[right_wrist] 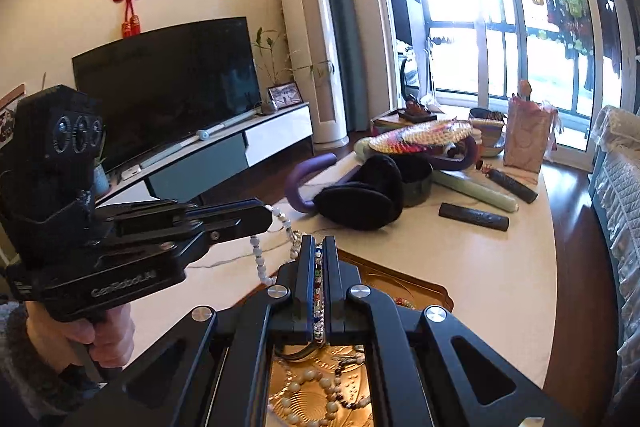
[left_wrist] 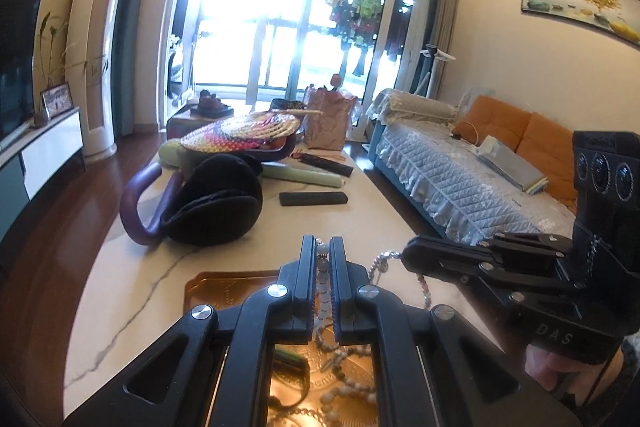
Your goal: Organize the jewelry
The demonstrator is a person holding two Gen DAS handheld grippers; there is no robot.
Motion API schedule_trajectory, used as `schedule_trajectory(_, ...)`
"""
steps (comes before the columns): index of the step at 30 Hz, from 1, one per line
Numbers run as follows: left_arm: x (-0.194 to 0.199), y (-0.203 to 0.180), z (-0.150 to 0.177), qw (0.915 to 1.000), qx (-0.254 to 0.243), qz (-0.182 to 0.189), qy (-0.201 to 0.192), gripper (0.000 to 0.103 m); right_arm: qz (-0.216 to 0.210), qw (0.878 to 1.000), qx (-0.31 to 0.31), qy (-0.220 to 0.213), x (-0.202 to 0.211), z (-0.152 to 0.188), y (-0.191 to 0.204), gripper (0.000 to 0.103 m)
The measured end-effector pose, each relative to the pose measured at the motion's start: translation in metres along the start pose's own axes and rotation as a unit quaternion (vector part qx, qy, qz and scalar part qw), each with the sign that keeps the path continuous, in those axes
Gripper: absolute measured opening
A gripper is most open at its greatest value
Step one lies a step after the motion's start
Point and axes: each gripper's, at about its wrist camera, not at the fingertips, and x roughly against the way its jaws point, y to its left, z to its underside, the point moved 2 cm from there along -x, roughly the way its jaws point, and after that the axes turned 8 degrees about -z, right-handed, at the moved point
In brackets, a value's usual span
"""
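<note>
My left gripper (left_wrist: 322,241) is shut on a strand of white beads (left_wrist: 323,291) that runs back between its fingers. In the right wrist view the left gripper (right_wrist: 269,217) comes in from the left, and the white beads (right_wrist: 259,261) hang from its tip. My right gripper (right_wrist: 319,241) is shut on a sparkling multi-coloured chain (right_wrist: 318,275); a silvery link joins it to the beads. Seen from the left wrist, the right gripper (left_wrist: 404,253) holds that silvery chain (left_wrist: 380,263). Both hover over a gold tray (left_wrist: 224,291) holding more bead strands (right_wrist: 316,387).
Black earmuffs (left_wrist: 216,203) and a purple curved handle (left_wrist: 136,211) lie beyond the tray on the white marble table (left_wrist: 132,287). Further back are a dark remote (left_wrist: 313,198), a pale green roll (left_wrist: 304,177), a woven fan (left_wrist: 244,133) and a pink bag (left_wrist: 326,123). A covered sofa (left_wrist: 460,171) stands to the right.
</note>
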Motion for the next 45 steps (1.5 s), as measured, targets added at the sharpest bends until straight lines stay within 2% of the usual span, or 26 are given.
schedule_trajectory(3, -0.027, 0.014, 0.003, 0.9998, 0.011, -0.010, 0.011, 0.006, 0.004, 1.000, -0.009, 0.013, -0.024, 0.005, -0.016, 0.002)
schedule_trajectory(10, -0.093, 0.048, 0.023, 0.9940, 0.051, -0.041, 0.087, 0.006, -0.004, 0.997, -0.034, 0.062, -0.081, 0.023, -0.043, 0.003)
schedule_trajectory(13, -0.113, 0.068, 0.036, 0.9879, 0.101, -0.017, 0.117, 0.006, -0.005, 0.996, -0.045, 0.078, -0.098, 0.033, -0.050, 0.002)
schedule_trajectory(17, -0.127, 0.089, 0.049, 0.9825, 0.132, -0.019, 0.130, 0.006, -0.032, 0.991, -0.088, 0.092, -0.118, 0.048, -0.064, 0.003)
schedule_trajectory(21, -0.140, 0.098, 0.063, 0.9790, 0.121, -0.030, 0.161, 0.006, -0.015, 0.990, -0.079, 0.118, -0.130, 0.064, -0.064, 0.003)
schedule_trajectory(23, -0.144, 0.094, 0.068, 0.9753, 0.100, -0.058, 0.188, 0.010, -0.005, 0.990, -0.069, 0.120, -0.131, 0.066, -0.062, 0.003)
schedule_trajectory(24, -0.143, 0.090, 0.068, 0.9721, 0.086, -0.084, 0.201, 0.017, 0.000, 0.991, -0.067, 0.115, -0.128, 0.065, -0.061, 0.004)
schedule_trajectory(25, -0.140, 0.084, 0.066, 0.9696, 0.072, -0.111, 0.206, 0.038, 0.002, 0.992, -0.069, 0.108, -0.125, 0.063, -0.060, 0.010)
schedule_trajectory(26, -0.133, 0.078, 0.063, 0.9688, 0.060, -0.132, 0.201, 0.053, 0.009, 0.992, -0.074, 0.106, -0.120, 0.061, -0.059, 0.015)
schedule_trajectory(27, -0.124, 0.073, 0.060, 0.9703, 0.054, -0.143, 0.188, 0.080, 0.017, 0.991, -0.076, 0.107, -0.118, 0.060, -0.058, 0.038)
schedule_trajectory(28, -0.111, 0.065, 0.056, 0.9742, 0.048, -0.150, 0.162, 0.091, 0.027, 0.991, -0.076, 0.106, -0.113, 0.060, -0.056, 0.066)
schedule_trajectory(29, -0.096, 0.057, 0.053, 0.9780, 0.039, -0.154, 0.136, 0.092, 0.041, 0.991, -0.074, 0.101, -0.107, 0.060, -0.053, 0.073)
schedule_trajectory(30, -0.087, 0.053, 0.050, 0.9792, 0.031, -0.158, 0.124, 0.093, 0.056, 0.990, -0.076, 0.103, -0.102, 0.061, -0.052, 0.074)
schedule_trajectory(32, -0.062, 0.041, 0.047, 0.9798, 0.024, -0.165, 0.111, 0.093, 0.074, 0.986, -0.096, 0.111, -0.094, 0.068, -0.051, 0.074)
schedule_trajectory(35, -0.031, 0.031, 0.041, 0.9805, 0.032, -0.169, 0.095, 0.093, 0.062, 0.979, -0.141, 0.131, -0.089, 0.083, -0.050, 0.074)
schedule_trajectory(37, -0.005, 0.022, 0.034, 0.9813, 0.042, -0.170, 0.080, 0.093, 0.069, 0.977, -0.136, 0.148, -0.084, 0.088, -0.039, 0.072)
schedule_trajectory(40, 0.032, 0.012, 0.026, 0.9819, 0.063, -0.166, 0.067, 0.094, 0.075, 0.980, -0.128, 0.136, -0.062, 0.080, -0.015, 0.072)
schedule_trajectory(42, 0.053, 0.006, 0.023, 0.9745, 0.074, -0.204, 0.056, 0.094, 0.071, 0.982, -0.135, 0.113, -0.045, 0.072, -0.001, 0.072)
schedule_trajectory(44, 0.081, 0.002, 0.023, 0.9595, 0.091, -0.261, 0.054, 0.094, 0.080, 0.984, -0.130, 0.089, -0.021, 0.061, 0.019, 0.072)
schedule_trajectory(45, 0.091, -0.001, 0.023, 0.9566, 0.095, -0.270, 0.054, 0.095, 0.085, 0.984, -0.127, 0.086, -0.013, 0.058, 0.027, 0.072)
